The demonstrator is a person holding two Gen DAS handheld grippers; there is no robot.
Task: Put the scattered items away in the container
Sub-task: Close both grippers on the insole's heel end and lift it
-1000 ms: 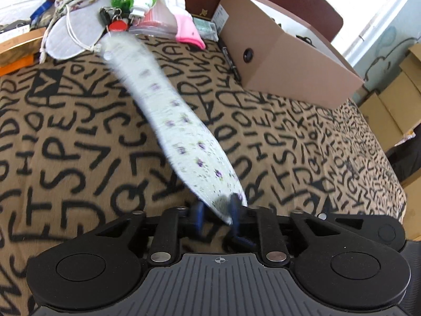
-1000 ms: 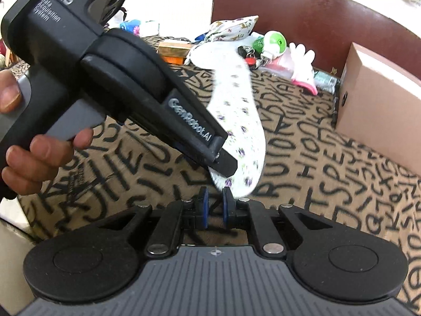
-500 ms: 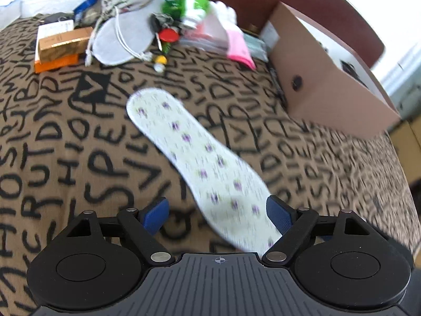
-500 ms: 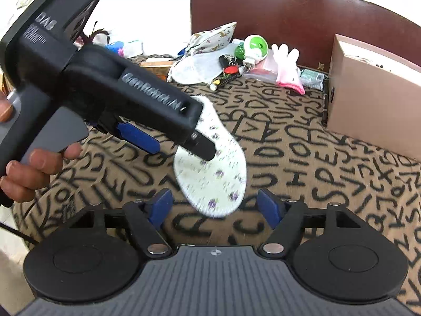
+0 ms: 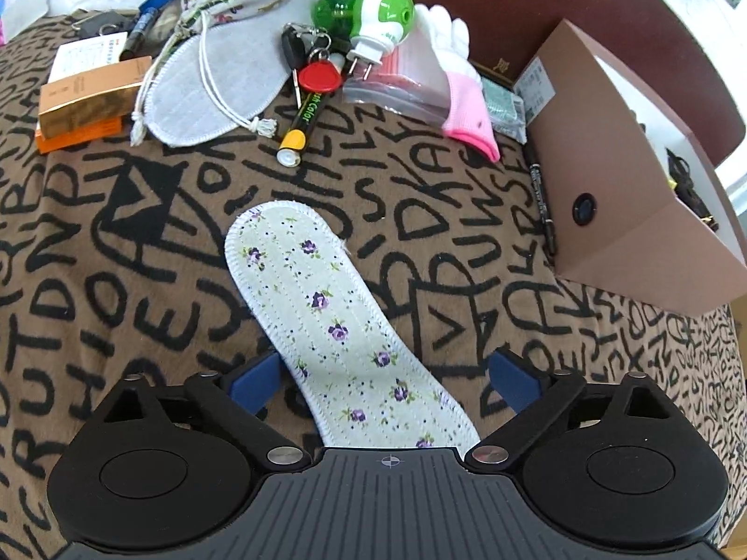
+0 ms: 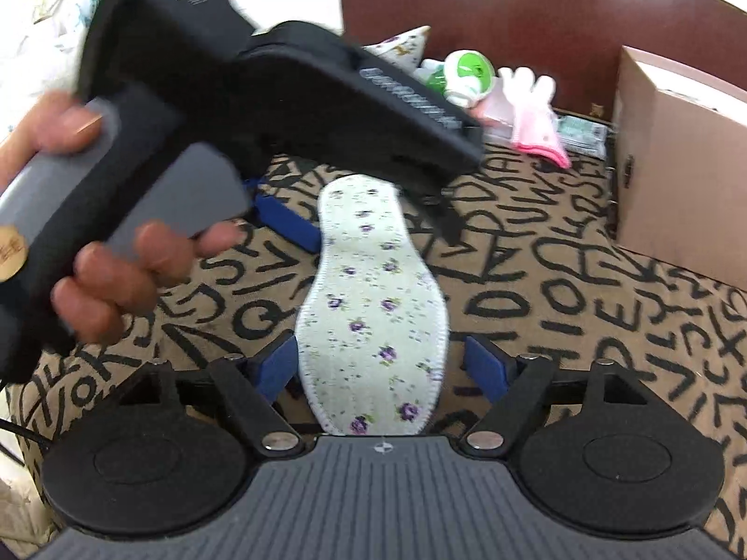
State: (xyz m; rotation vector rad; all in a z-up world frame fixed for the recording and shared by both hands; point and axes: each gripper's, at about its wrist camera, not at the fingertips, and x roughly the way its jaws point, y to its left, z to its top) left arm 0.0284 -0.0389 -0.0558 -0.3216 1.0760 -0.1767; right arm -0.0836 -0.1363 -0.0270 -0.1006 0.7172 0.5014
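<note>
insole (image 5: 336,326) flat on blanket (image 5: 140,280), both grippers' jaws opening, untouched

Light: bright daylight, blown out white at upper corners | Shadows: soft, faint | Focus: left wrist view sharp; right wrist view motion-blurred on the hand (image 6: 116,252) | Distortion: strong fisheye bending at edges
</note>
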